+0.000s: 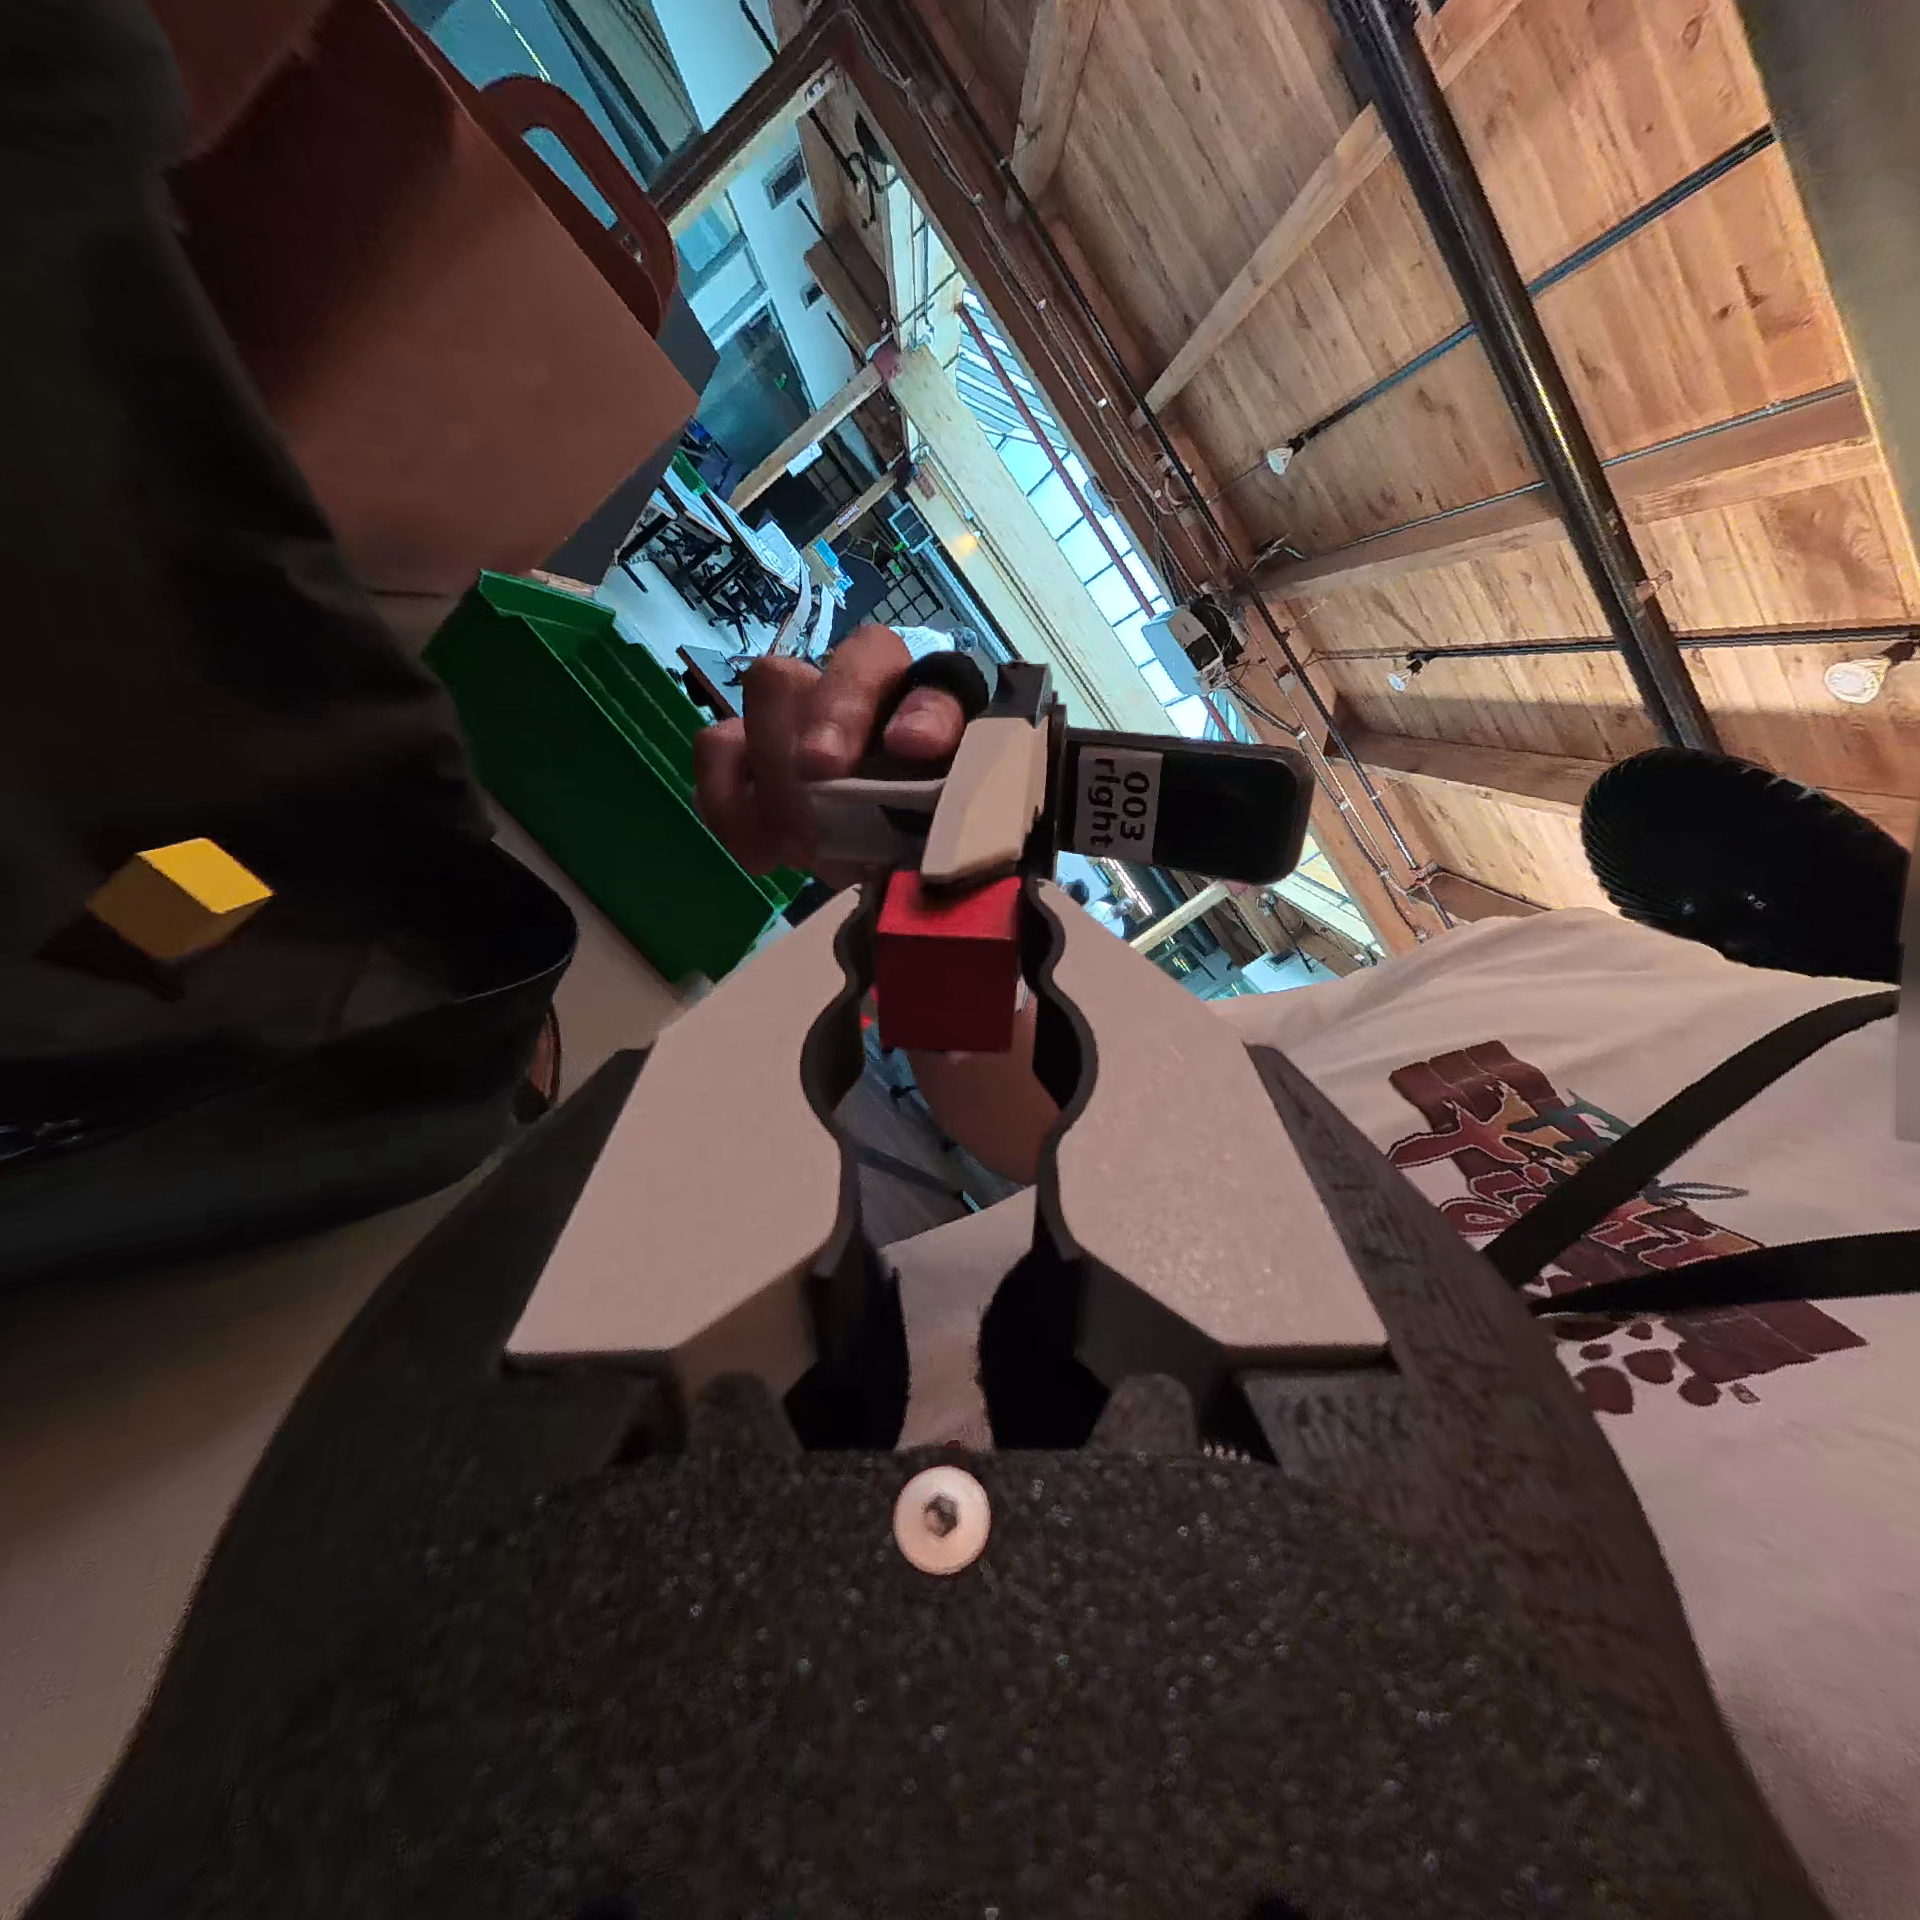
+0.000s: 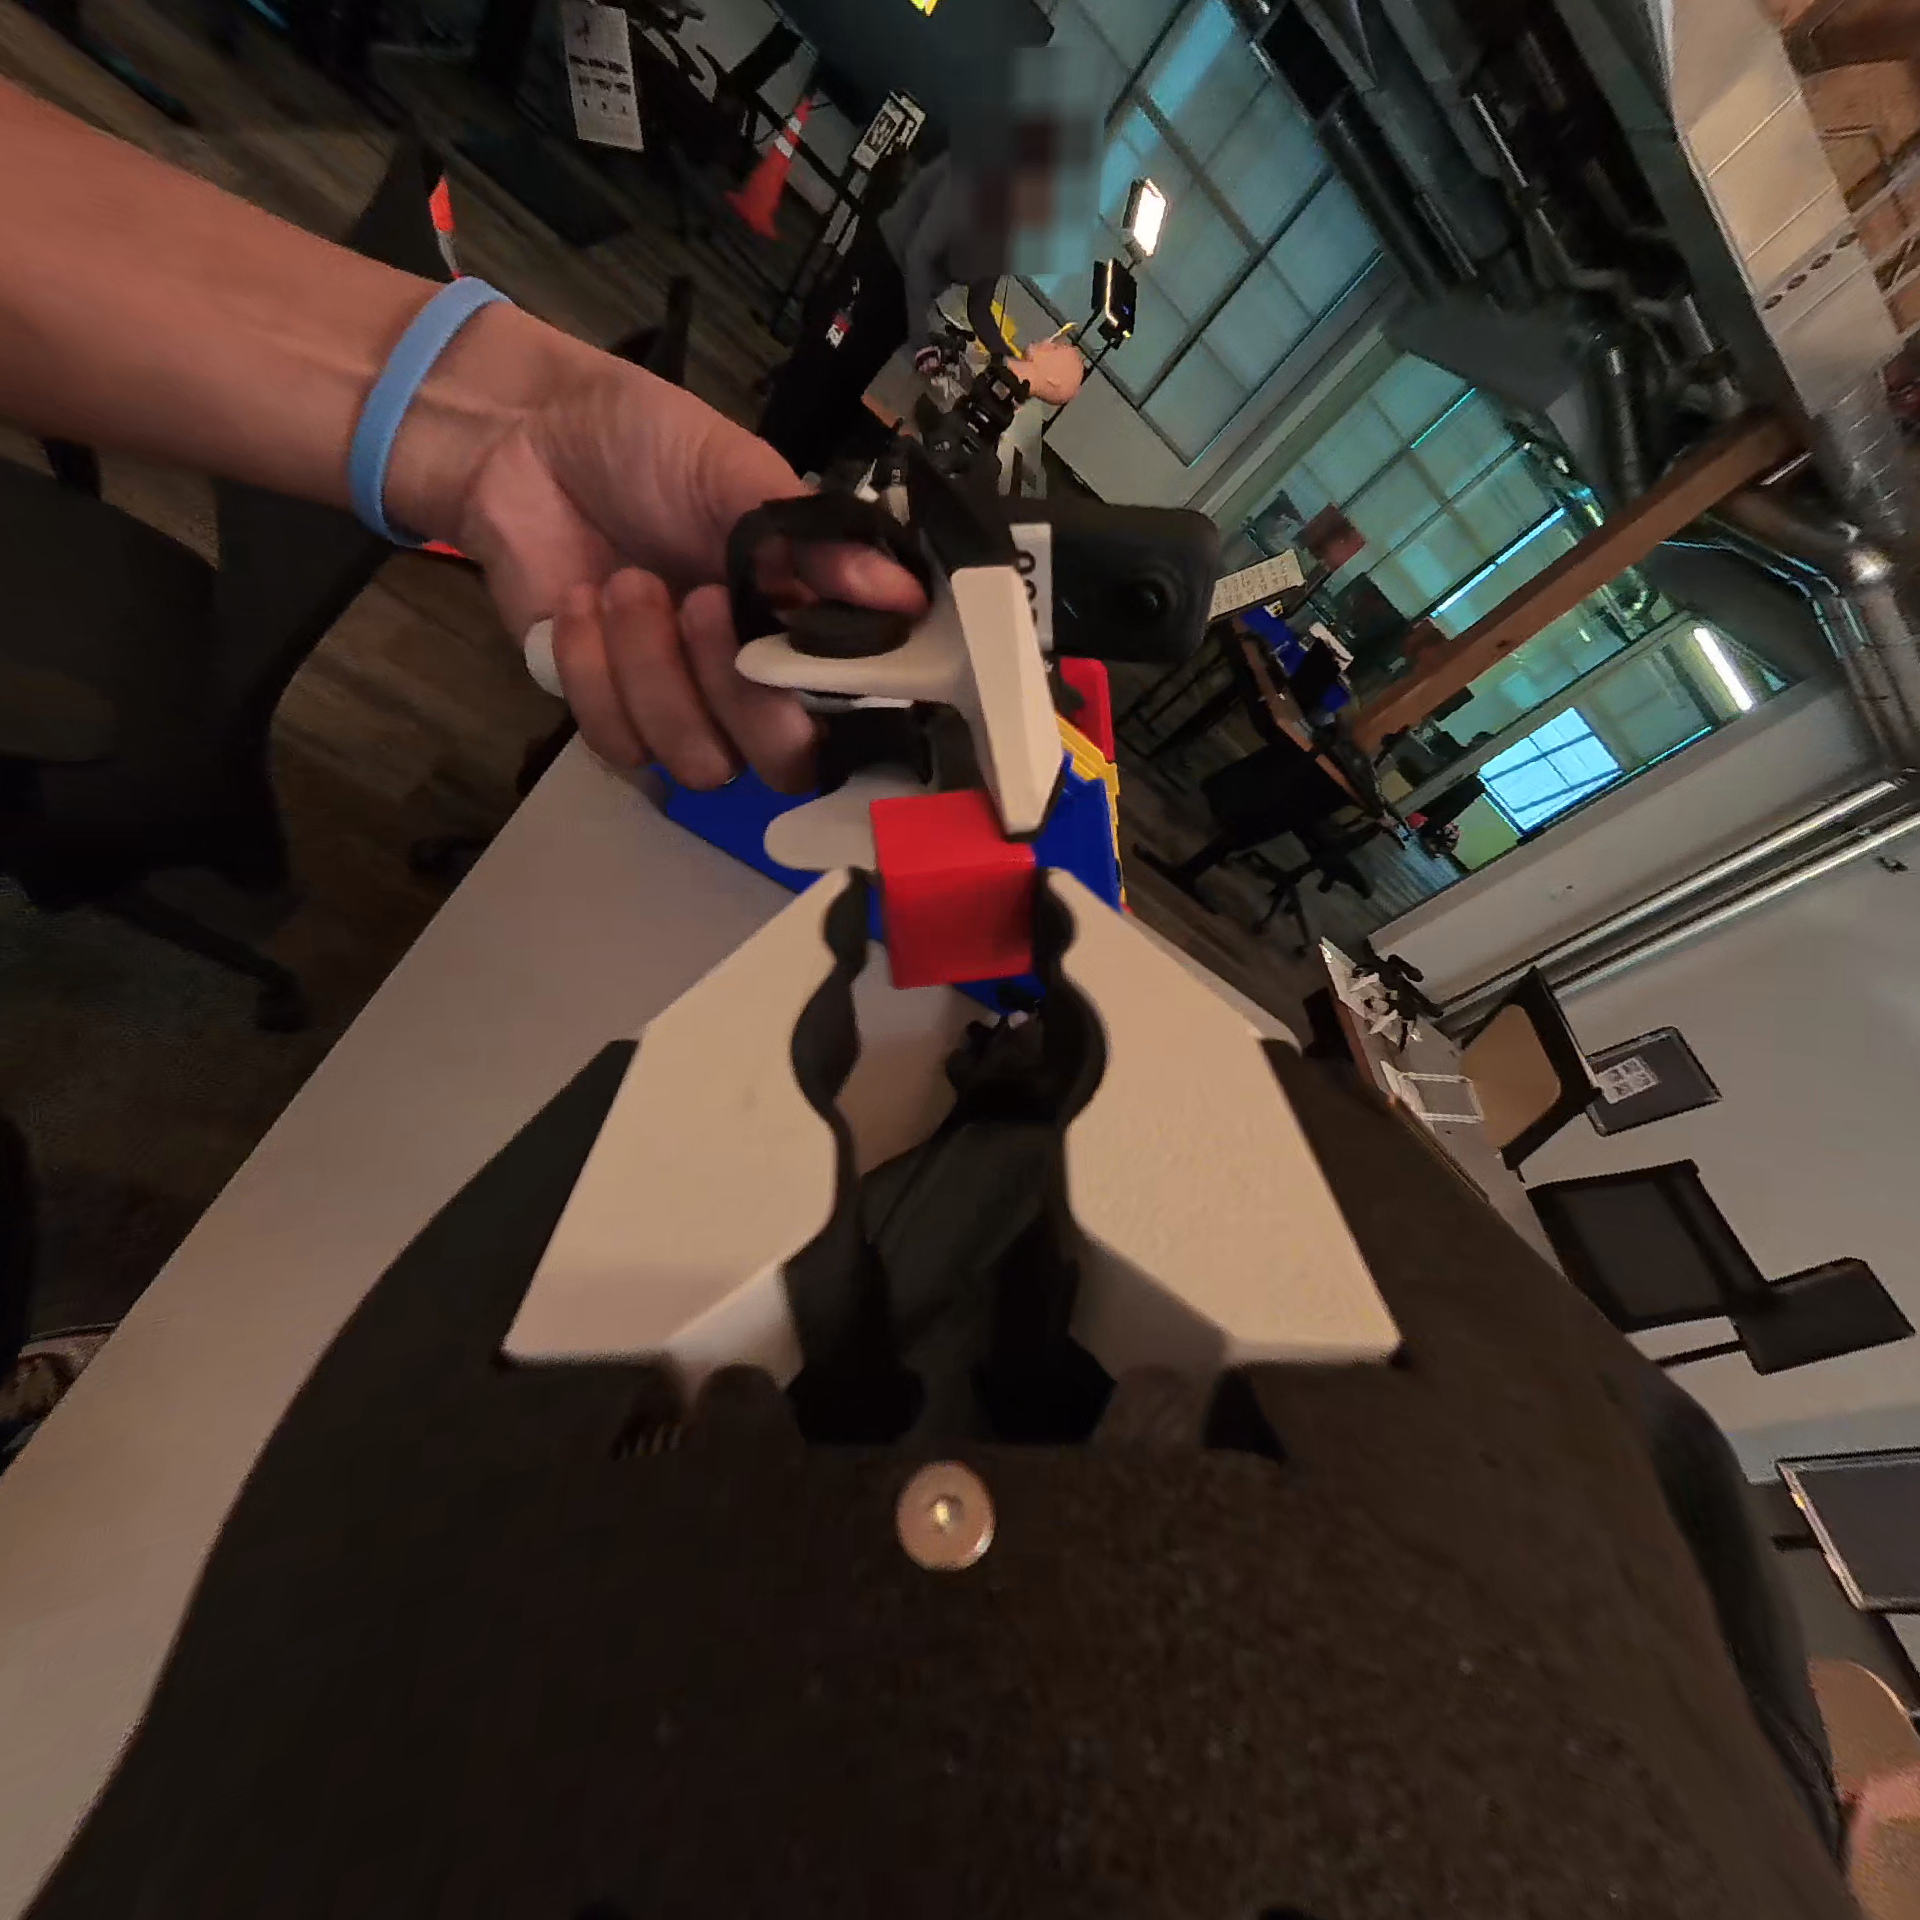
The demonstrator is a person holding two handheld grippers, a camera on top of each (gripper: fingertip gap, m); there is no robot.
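Observation:
A red cube (image 1: 945, 977) is held in the air between both grippers. In the left wrist view my left gripper (image 1: 948, 914) has a fingertip on each side of the cube and is shut on it. The right gripper comes in from beyond, with one white finger (image 1: 982, 810) lying against the cube's top edge. In the right wrist view the red cube (image 2: 956, 899) sits tight between the tips of my right gripper (image 2: 948, 888). The left gripper's white fingers (image 2: 1003, 707) straddle the cube's far side. A hand holds each gripper.
A yellow cube (image 1: 179, 894) lies on a dark surface by a black round rim (image 1: 520, 966). A green bin (image 1: 613, 790) and a brown paper bag (image 1: 416, 312) stand beyond. Stacked blue, yellow and red bins (image 2: 1091, 831) sit on the white table (image 2: 499, 1039). A person's white shirt (image 1: 1610, 1403) is close by.

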